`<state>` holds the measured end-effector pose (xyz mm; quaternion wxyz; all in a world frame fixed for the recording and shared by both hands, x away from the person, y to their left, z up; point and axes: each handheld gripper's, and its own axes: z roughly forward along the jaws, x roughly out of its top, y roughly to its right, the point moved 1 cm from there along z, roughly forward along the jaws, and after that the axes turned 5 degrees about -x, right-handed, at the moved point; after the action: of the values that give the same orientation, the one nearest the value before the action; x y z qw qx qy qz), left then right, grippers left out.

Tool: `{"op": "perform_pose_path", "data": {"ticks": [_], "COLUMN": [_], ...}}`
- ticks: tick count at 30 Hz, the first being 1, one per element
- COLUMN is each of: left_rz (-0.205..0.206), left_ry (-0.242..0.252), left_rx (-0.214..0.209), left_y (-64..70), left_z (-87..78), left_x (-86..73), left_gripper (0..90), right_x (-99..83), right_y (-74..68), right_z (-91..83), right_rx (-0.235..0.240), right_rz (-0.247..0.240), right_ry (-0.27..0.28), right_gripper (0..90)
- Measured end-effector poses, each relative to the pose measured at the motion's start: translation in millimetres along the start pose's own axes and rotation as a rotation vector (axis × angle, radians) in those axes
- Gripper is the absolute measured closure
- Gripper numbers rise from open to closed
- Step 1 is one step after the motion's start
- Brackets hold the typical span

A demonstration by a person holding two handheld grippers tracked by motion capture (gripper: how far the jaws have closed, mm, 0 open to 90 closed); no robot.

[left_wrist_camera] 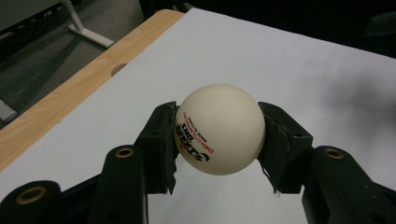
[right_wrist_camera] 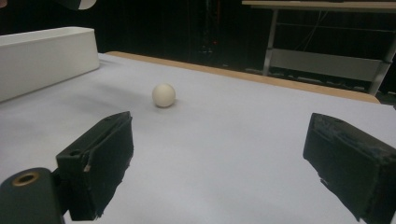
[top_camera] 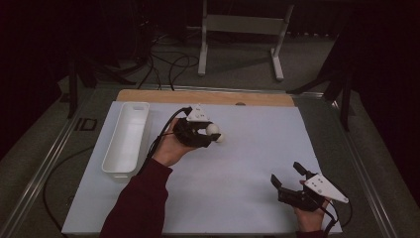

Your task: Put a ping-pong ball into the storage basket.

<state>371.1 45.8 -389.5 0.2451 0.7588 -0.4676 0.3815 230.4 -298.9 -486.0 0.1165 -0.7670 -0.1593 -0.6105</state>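
Smooth cream ping-pong ball (left_wrist_camera: 219, 129) with printed lettering pinched between the left claw (left_wrist_camera: 217, 140) matte black rubbery pads, right of the white rectangular plastic bin (top_camera: 127, 138), right claw (top_camera: 287, 177) spread wide, empty, over the counter (top_camera: 237, 163) pale sheet.

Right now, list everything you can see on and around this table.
ball in the jaws: one, cream-white with printed lettering, held off the sheet
ball on the sheet: one, cream-white, mid-table, beside the tray
tray: one, white, long, empty, left side of the sheet
sheet: one, white, covers the tabletop
wooden edge: one, light brown, far side of the table
metal stand: one, grey, on the floor beyond the table
floor cables: several, black, behind the table
left gripper: one, black, shut on the first ball, mid-table
right gripper: one, black, jaws open, near right corner
sleeve: one, dark red, left forearm
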Motion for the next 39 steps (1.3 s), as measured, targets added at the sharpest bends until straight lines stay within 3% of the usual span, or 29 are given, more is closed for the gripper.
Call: {"op": "perform_pose_path", "data": {"ticks": [39], "left_rz": [-0.029], "left_ry": [0.023], "left_rx": [0.065], "left_y": [-26.9], "left_z": [-32.5], "left_x": [-14.7], "left_gripper": [51.2], "right_x": [0.1], "right_y": [-0.4], "right_z": [-0.2], "right_rx": [0.001], "right_rz": [0.003], "right_ry": [0.003], "right_gripper": [8.2]}}
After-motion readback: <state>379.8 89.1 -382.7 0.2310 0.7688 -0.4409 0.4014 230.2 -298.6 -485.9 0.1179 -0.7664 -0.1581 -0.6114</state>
